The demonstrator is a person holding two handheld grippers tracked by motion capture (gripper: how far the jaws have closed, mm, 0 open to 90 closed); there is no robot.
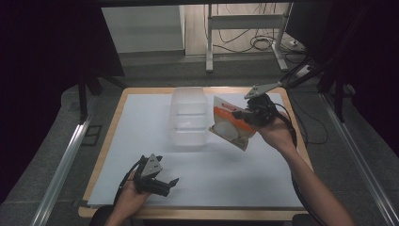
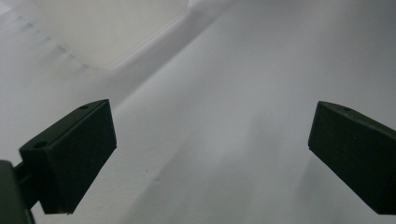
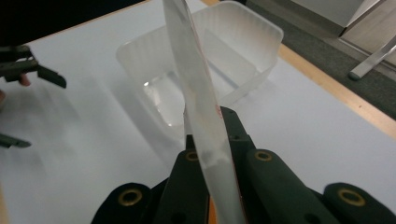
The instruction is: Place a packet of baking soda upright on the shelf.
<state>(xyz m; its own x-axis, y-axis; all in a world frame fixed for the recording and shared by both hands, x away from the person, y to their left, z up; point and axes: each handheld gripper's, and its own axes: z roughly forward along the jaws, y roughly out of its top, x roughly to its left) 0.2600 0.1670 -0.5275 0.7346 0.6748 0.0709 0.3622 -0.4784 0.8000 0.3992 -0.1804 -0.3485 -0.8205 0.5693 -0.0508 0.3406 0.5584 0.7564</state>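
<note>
Up above the right part of the tabletop (image 1: 141, 141), the right gripper (image 1: 244, 114) is clamped on a flat snack packet (image 1: 230, 123), orange and white with a pale round picture on its face. The packet hangs clear of the white surface, just beside the right wall of the clear plastic tub (image 1: 189, 117) and not inside it. In the high view its long axis runs on a slant, from an upper corner near the far side of the tub down to a lower corner pointing toward the person's edge of the table, with its printed face turned up and toward the camera. The grip is on its right edge, so the bulk of the packet sticks out to the left of the jaws, toward the tub. In the right gripper view the packet (image 3: 201, 107) is seen edge-on as a thin pale strip rising from between the pressed-together jaws and leaning a little left, with the tub (image 3: 243, 51) lying behind it on the white sheet. The left gripper (image 1: 164, 183) rests low near the front left of the tabletop, well apart from the packet; in the left gripper view its jaws stand wide apart with nothing between them, only white surface beyond.
</note>
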